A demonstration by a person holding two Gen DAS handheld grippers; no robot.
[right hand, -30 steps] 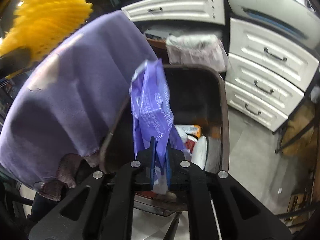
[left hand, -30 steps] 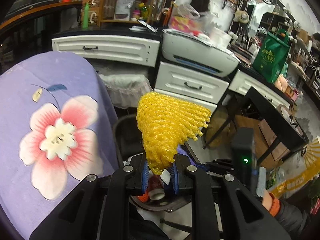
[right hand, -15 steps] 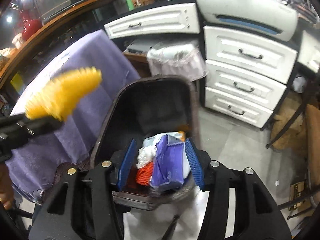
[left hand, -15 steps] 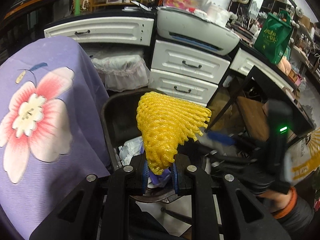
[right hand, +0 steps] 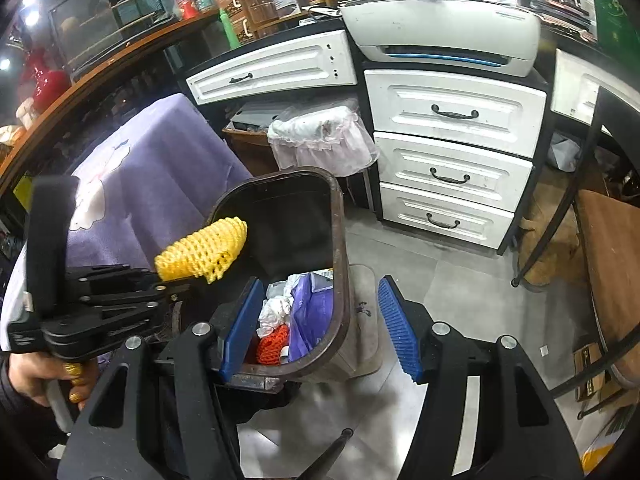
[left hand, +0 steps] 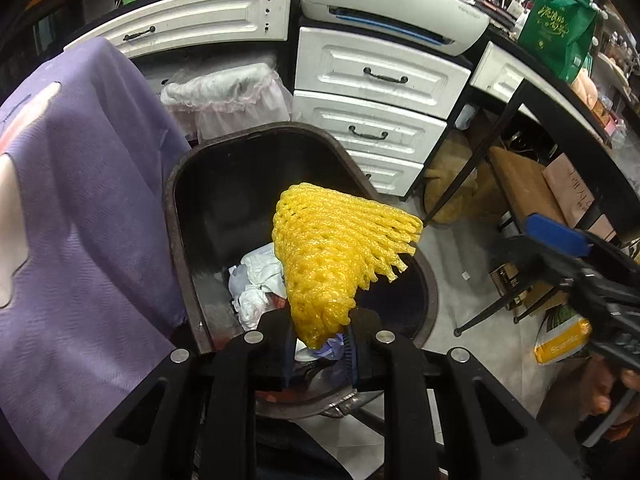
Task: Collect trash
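Note:
My left gripper [left hand: 320, 350] is shut on a yellow foam net [left hand: 332, 252] and holds it over the open dark brown trash bin [left hand: 176, 200]. The net also shows in the right wrist view [right hand: 204, 250], above the bin's left rim. The bin [right hand: 340, 240] holds white crumpled paper [right hand: 276, 310], an orange net [right hand: 272, 344] and a purple bag [right hand: 312, 316]. My right gripper [right hand: 320, 332] is open and empty, above the bin's near right rim.
A table with a purple flowered cloth [left hand: 80, 200] stands left of the bin. White drawers [right hand: 452, 160] and a printer [right hand: 440, 28] stand behind. A small bin with a pink liner [right hand: 320, 140] sits at the back. A black-legged table [right hand: 600, 240] is at the right.
My right gripper opened, dropped the purple bag into the bin and pulled back. My left gripper moved the yellow net forward, over the bin.

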